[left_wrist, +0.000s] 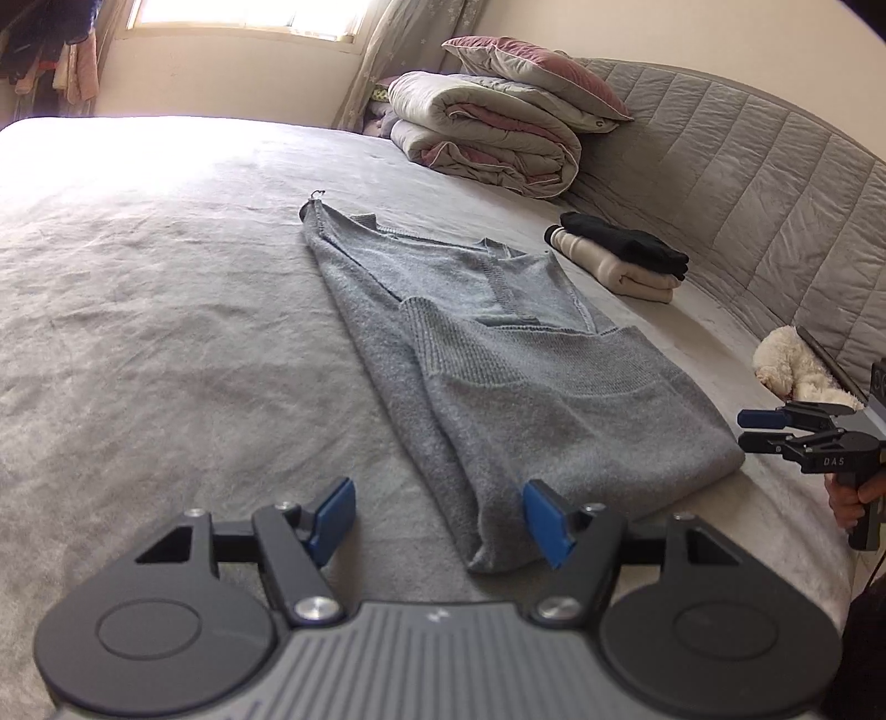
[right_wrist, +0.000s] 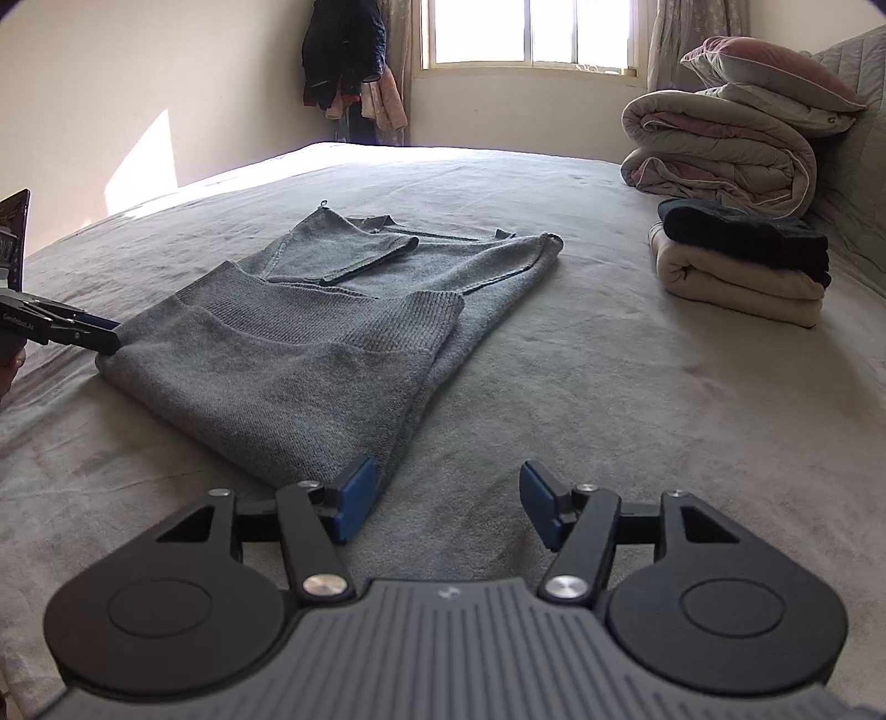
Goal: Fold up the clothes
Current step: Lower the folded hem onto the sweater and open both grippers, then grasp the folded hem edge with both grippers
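1. Grey knit, a sweater [left_wrist: 498, 354] folded partway, lies on the grey bedspread [left_wrist: 166, 304] across the middle of both views, its hem doubled back over the body.
2. From my left wrist view, my left gripper [left_wrist: 437, 518] stands open at the bottom of the frame; its right blue pad [left_wrist: 545, 520] sits just beside the sweater's near corner, and I see no cloth pinched between the pads.
3. In my right wrist view, my right gripper [right_wrist: 446, 504] is open too, its left blue pad [right_wrist: 354, 498] right at the garment's near edge, with only bedspread in the gap.
4. Only the left view shows the right gripper from outside, at the right edge, held by a hand [left_wrist: 855, 498], plus a white fluffy toy [left_wrist: 792, 365].
5. Only the right view shows the whole window [right_wrist: 526, 33] and the hanging dark clothes [right_wrist: 343, 50].
6. Both show the folded black and cream stack [right_wrist: 742, 260] and the rolled quilts [right_wrist: 720, 149].
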`<control>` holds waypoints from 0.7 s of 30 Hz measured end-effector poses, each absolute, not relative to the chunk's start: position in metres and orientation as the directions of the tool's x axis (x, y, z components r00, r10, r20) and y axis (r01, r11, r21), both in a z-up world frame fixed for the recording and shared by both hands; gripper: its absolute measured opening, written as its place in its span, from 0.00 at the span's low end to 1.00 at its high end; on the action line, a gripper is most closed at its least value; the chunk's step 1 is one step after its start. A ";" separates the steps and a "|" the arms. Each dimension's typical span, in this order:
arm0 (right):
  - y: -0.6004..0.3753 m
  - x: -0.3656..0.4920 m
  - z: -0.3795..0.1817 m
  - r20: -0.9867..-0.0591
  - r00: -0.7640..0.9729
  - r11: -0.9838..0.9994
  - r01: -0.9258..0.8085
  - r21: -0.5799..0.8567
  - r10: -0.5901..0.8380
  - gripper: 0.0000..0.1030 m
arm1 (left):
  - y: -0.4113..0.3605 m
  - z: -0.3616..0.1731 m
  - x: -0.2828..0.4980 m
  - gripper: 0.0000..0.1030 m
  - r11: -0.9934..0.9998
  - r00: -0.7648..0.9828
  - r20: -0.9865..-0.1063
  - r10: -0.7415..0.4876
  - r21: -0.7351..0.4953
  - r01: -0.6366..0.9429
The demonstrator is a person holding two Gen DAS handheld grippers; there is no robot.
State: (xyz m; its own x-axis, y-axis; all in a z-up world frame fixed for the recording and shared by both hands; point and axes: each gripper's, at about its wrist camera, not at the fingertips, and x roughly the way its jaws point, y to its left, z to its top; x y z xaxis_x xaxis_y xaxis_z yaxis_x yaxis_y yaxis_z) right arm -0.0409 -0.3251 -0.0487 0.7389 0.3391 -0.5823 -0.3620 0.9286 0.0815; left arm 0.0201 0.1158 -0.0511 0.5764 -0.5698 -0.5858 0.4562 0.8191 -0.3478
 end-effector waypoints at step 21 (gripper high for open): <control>-0.351 0.010 -0.075 -0.536 0.449 0.622 -0.057 0.781 0.715 0.59 | 0.132 -0.092 0.045 0.60 0.477 0.323 -0.416 -0.850 -0.868 0.138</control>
